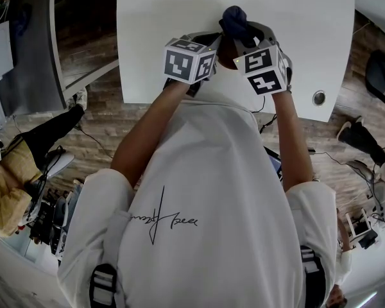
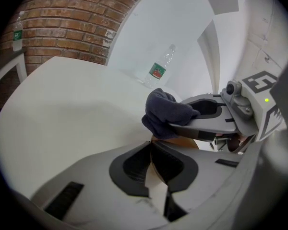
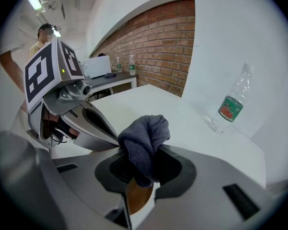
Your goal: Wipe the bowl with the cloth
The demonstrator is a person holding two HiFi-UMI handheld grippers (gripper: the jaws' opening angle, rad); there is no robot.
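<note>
Cloth (image 3: 143, 138), dark and bunched into a wad, is pinched between the closed jaws of the right gripper (image 3: 144, 169), with its free end standing up past the fingertips and its lower end tucked down against a brown surface. That surface is the bowl (image 3: 138, 195), and only a small patch of it shows under the jaws. The left gripper (image 2: 158, 169) is clamped on a thin tan edge, which I take to be the bowl's rim, so the bowl is held up between the two grippers, above the near part of the white table (image 1: 179, 18).

To wipe well, the left grip should stay firm and steady on the rim while the right gripper presses the wad against the inner wall and sweeps around it. The cloth needs to lead, so the hard fingertips do not scrape the bowl. The two grippers sit nearly touching, so the sweeps should be short to avoid knocking them together.

As far as can be seen, the bowl holds only the cloth's end; most of it is hidden. Farther back on the table is a clear plastic bottle (image 3: 229, 107) with a green label, well apart from the work. Whether it holds anything cannot be told.
</note>
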